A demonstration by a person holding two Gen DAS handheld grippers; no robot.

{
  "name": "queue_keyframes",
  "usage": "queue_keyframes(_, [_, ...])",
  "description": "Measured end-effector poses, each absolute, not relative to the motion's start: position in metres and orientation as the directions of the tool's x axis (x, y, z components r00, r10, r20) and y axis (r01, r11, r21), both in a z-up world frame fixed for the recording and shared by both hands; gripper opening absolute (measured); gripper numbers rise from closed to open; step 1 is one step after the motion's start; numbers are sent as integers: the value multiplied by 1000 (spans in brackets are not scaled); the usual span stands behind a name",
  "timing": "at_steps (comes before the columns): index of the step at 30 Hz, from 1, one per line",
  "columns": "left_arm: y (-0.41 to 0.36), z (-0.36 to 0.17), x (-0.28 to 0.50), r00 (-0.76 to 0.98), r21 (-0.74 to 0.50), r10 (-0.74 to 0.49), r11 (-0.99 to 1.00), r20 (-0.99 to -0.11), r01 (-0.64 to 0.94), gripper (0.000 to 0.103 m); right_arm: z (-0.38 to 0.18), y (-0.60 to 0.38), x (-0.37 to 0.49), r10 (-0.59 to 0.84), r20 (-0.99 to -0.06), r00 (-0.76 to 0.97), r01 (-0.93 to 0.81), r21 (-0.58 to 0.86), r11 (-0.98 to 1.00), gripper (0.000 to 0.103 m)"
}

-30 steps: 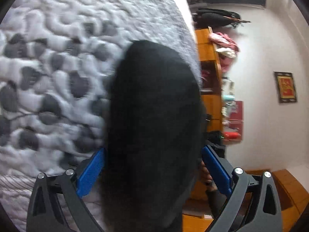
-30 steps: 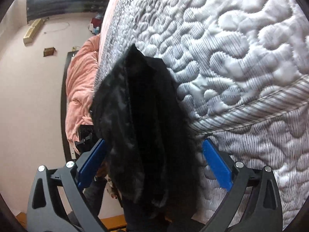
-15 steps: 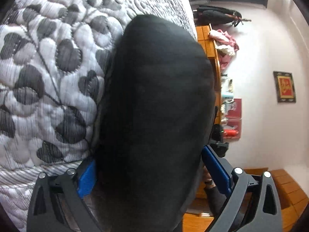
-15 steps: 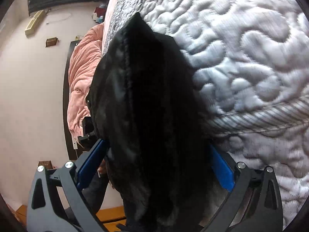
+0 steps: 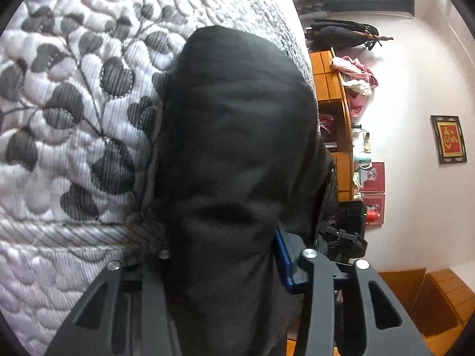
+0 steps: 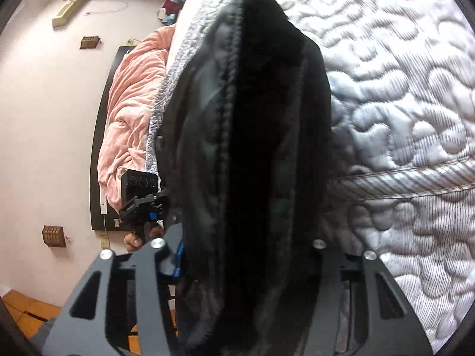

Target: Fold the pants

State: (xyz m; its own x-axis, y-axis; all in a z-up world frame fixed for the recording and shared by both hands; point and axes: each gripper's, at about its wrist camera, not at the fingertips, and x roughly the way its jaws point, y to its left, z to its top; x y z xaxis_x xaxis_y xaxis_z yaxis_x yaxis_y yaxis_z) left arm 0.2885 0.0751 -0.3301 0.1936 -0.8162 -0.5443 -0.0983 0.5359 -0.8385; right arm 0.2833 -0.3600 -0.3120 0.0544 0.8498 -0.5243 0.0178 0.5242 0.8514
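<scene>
The black pants (image 5: 234, 154) fill the middle of both wrist views, bunched between the fingers and reaching onto the quilted bed. My left gripper (image 5: 225, 255) is shut on the pants; only its right blue pad (image 5: 283, 264) shows, the left one is hidden by cloth. My right gripper (image 6: 246, 255) is shut on the pants (image 6: 252, 148) too, with a seam running down the fabric; its left blue pad (image 6: 178, 261) peeks out. The left gripper (image 6: 139, 195) also shows in the right wrist view, at the left beside the pants.
A white and grey quilt with a leaf pattern (image 5: 74, 118) covers the bed. A pink blanket (image 6: 130, 101) lies at the headboard. A wooden shelf (image 5: 335, 109) with clothes stands against the wall. The wooden floor (image 5: 430, 296) lies beyond the bed edge.
Both grippers have closed from wide open onto the black pants. The pants now fill more of each view, and both cameras have come closer to the bed edge.
</scene>
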Motion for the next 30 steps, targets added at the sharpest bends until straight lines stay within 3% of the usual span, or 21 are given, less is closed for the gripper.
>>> queue_keyframes(14, [132,-271,330,301,-796,-750,602,-589,-59,37,-251,-278,361,842,-540,21,-141,832,537,46])
queue_keyframes(24, [207,-288,421,327,-757,-690,632,-646,-164,38,-280,-192,470,820,-572,-27,-137,815,564,45])
queue_keyframes(26, [219,-303,426,318,-754,-687,627,-654,-197,41,-299,-180,484,803,-595,-39,-115,801,587,48])
queue_keyframes(30, [229,-322,420,327,-786,-716,581,-617,-212,48,-326,-171,494,779,-625,-50,-76,780,621,62])
